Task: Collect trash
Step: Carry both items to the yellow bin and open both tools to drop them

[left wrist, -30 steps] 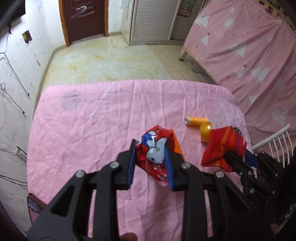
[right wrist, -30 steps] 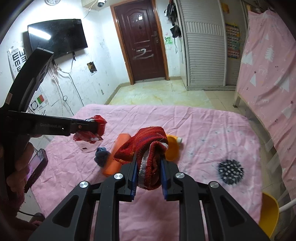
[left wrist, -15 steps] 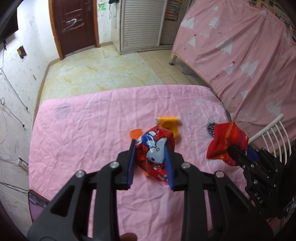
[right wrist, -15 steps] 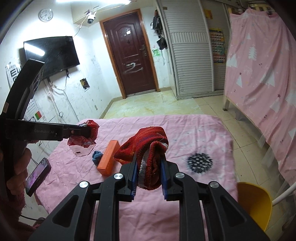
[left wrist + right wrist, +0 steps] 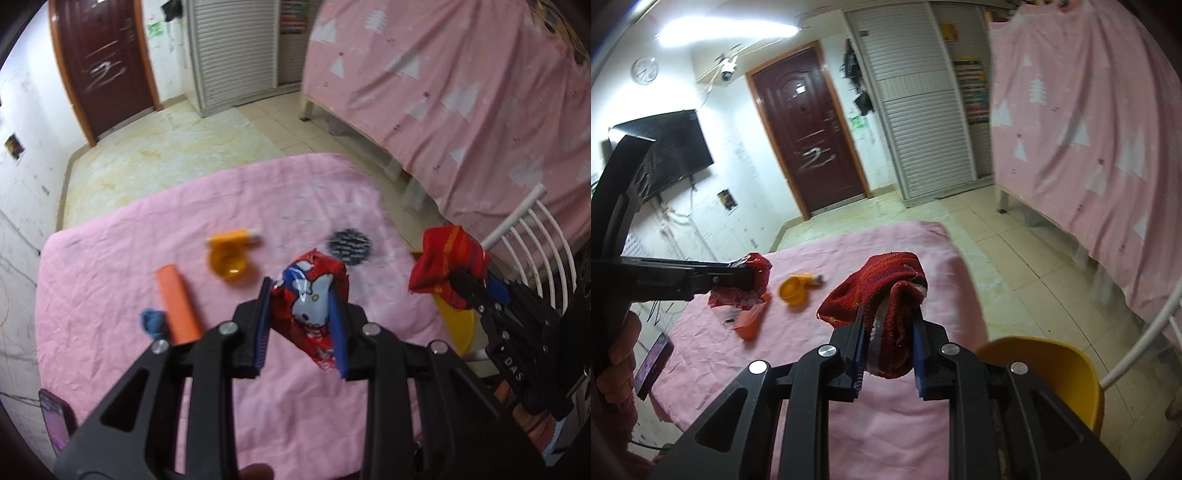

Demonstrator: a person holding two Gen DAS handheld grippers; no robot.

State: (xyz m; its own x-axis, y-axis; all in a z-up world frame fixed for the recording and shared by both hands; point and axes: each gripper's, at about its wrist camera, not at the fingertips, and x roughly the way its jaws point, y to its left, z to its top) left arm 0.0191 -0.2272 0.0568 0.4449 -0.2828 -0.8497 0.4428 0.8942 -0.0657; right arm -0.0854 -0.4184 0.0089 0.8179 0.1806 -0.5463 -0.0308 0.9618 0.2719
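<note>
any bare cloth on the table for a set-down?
Free: the pink cloth on the door side, beyond the orange block and the orange bottle with its cap; also the near strip under the left gripper. Crowded: the middle band, from the blue scrap to the black spiky ball.

Brown door [image 5: 809, 136], white walls, wall-mounted television [image 5: 679, 147], tiled floor [image 5: 1015, 258].

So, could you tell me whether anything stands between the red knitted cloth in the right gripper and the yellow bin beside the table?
Nothing visible does. The red knitted cloth is held in the right gripper above the table's edge, and the yellow bin sits open just to its right with clear space between.
</note>
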